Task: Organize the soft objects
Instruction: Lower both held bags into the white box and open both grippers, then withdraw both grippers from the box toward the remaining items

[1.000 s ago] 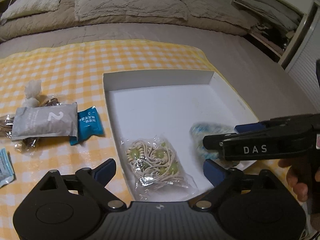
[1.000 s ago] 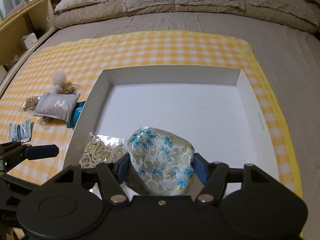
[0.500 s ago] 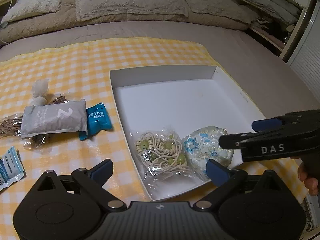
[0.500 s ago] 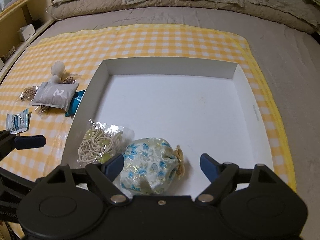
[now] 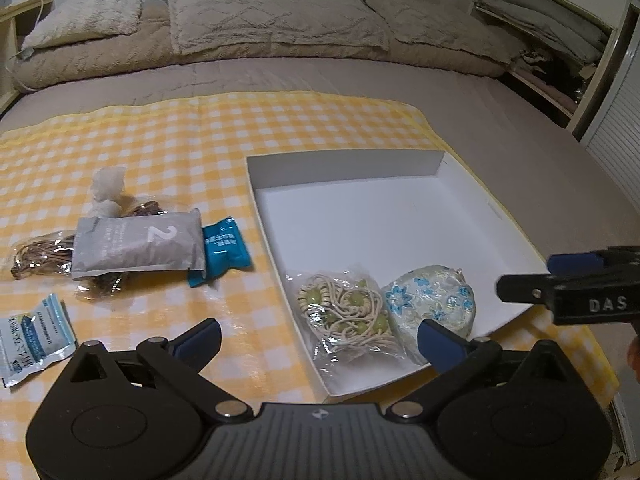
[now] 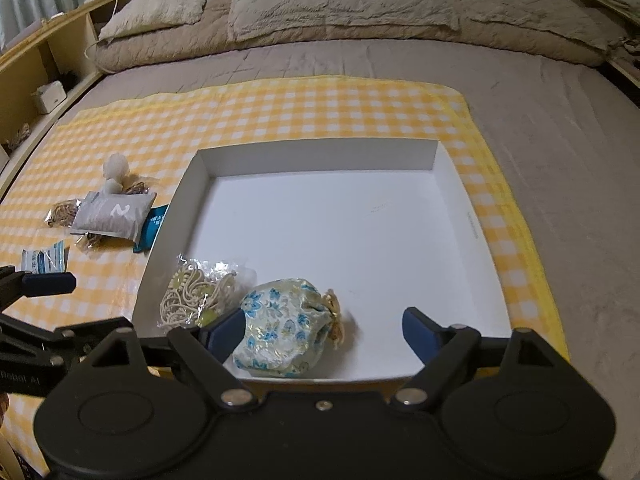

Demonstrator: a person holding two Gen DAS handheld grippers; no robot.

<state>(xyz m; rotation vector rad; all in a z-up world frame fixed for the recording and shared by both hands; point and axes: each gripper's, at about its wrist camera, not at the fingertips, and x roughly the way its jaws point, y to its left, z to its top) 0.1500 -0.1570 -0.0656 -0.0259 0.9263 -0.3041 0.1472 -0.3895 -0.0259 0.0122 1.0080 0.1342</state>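
Near the tray's [image 6: 476, 236] 6 o'clock edge lies the floral pouch [image 6: 286, 330], touching the bagged cord [image 6: 198, 294] at its 9 o'clock. Both right tongs [image 6: 322, 330] and left tongs [image 5: 318, 340] gape wide, holding nothing. One blue pad sits just beside the pouch (a careless sweep could drag it out). Only the left view shows the pile clearly: grey packet [image 5: 138, 246], blue sachet [image 5: 226, 250].

Grey pouch [image 5: 138, 246]: a large white "2".
Right gripper [image 5: 576, 294]: white letters "DAS" on its side.
Blue packet [image 5: 225, 249], white sachet [image 5: 34, 338]: print too small to read.
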